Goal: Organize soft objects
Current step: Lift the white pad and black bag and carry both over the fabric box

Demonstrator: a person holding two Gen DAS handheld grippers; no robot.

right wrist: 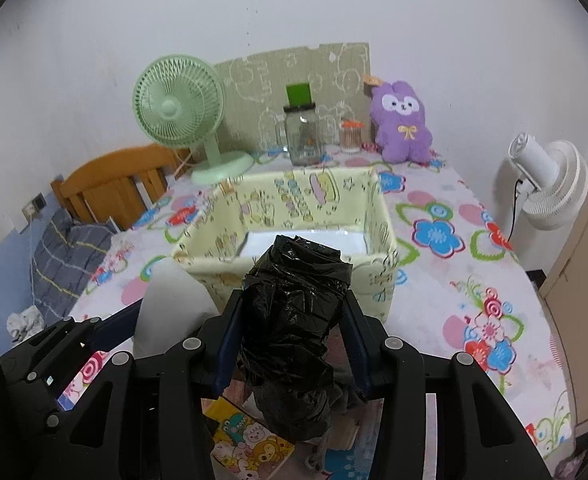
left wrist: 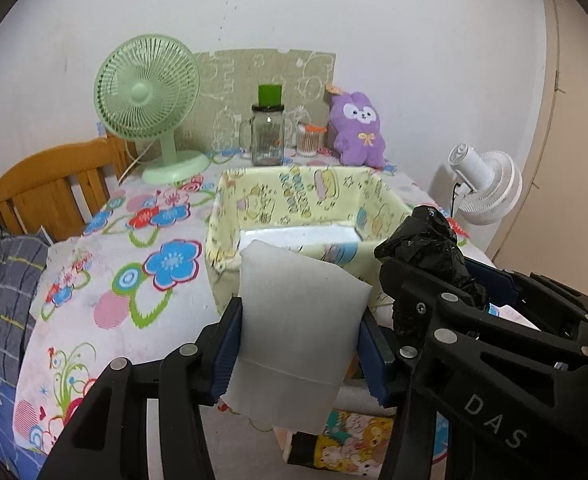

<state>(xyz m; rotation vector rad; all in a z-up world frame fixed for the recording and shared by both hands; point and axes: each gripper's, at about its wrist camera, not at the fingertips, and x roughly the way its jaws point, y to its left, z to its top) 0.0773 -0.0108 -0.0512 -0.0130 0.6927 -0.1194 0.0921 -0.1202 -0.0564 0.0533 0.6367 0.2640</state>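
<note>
The white foam block (left wrist: 294,336) hides the near wall of the yellow fabric box (left wrist: 230,216). A crumpled black bag (right wrist: 294,332) covers part of the box's floor. Below the box, cartoon-printed items (right wrist: 250,446) are cut off by the frame's bottom edge and cannot be identified.

Table layout, bin at centre.
Bin (right wrist: 290,216) on table (right wrist: 453,264); behind it jar (right wrist: 302,136), fan (right wrist: 182,108) to its left, plush (right wrist: 403,124) to its right. Chair (right wrist: 114,184) left of table; second fan (right wrist: 549,184) right.
</note>
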